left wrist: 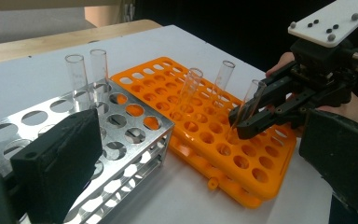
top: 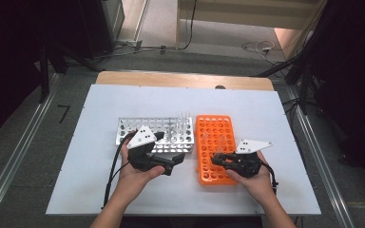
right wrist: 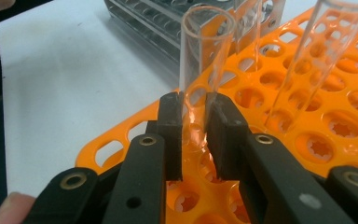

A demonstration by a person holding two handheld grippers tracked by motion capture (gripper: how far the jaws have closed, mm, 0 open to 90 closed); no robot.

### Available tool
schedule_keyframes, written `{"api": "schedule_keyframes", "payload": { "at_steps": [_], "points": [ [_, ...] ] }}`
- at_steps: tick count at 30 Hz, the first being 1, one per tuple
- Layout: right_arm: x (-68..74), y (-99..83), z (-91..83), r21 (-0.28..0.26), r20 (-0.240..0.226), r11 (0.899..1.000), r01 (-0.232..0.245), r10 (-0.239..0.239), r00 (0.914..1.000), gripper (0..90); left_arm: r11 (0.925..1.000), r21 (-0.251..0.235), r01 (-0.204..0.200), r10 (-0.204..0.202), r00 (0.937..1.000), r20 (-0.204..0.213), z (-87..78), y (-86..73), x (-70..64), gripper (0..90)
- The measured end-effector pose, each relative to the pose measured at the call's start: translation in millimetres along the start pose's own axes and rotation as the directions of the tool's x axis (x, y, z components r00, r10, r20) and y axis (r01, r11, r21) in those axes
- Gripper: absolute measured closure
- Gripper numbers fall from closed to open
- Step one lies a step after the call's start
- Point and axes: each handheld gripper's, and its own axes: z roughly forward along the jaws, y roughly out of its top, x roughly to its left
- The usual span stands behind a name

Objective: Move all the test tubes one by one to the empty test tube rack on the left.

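My right claw (right wrist: 193, 135) clamps a glass tube (right wrist: 200, 70) standing nearly upright in the orange rack (right wrist: 307, 135). Its long axis points up. My left claw (top: 171, 164) hangs open beside the metal rack (top: 128, 128).

Two racks stand on the worktop (top: 100, 185): one metal rack (left wrist: 98, 140) at left, one orange rack (left wrist: 223, 154) at right. Five glass test tubes: two (left wrist: 76, 77) in the metal rack, three (left wrist: 223, 79) over the orange one.
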Motion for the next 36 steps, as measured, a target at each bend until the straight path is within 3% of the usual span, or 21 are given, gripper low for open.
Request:
{"api": "schedule_keyframes", "payload": {
  "at_steps": [16,24,29,36],
  "points": [
    [1.9,19.3,-32.0,-0.079,0.014,0.997,-0.014,0.015,0.9998,73.9,0.9999,-0.005,-0.015,0.015,0.9997,0.019,-0.3,4.5,-7.2,0.0],
    [19.0,29.3,-25.5,-0.067,-0.021,0.998,0.015,-0.016,0.9996,74.0,0.9996,-0.009,-0.027,0.028,0.9988,0.041,-0.8,7.8,-12.8,0.0],
    [29.2,33.4,-18.4,-0.058,-0.05,0.998,0.025,-0.028,0.9984,74.0,0.9995,-0.013,-0.028,0.029,0.9967,0.076,1.0,9.9,-19.8,2.2],
    [40.7,36.8,-10.4,-0.043,-0.074,0.998,0.04,-0.044,0.9963,74.0,0.9992,-0.014,-0.037,0.039,0.9906,0.131,5.9,9.6,-29.2,12.2]
  ]
}}
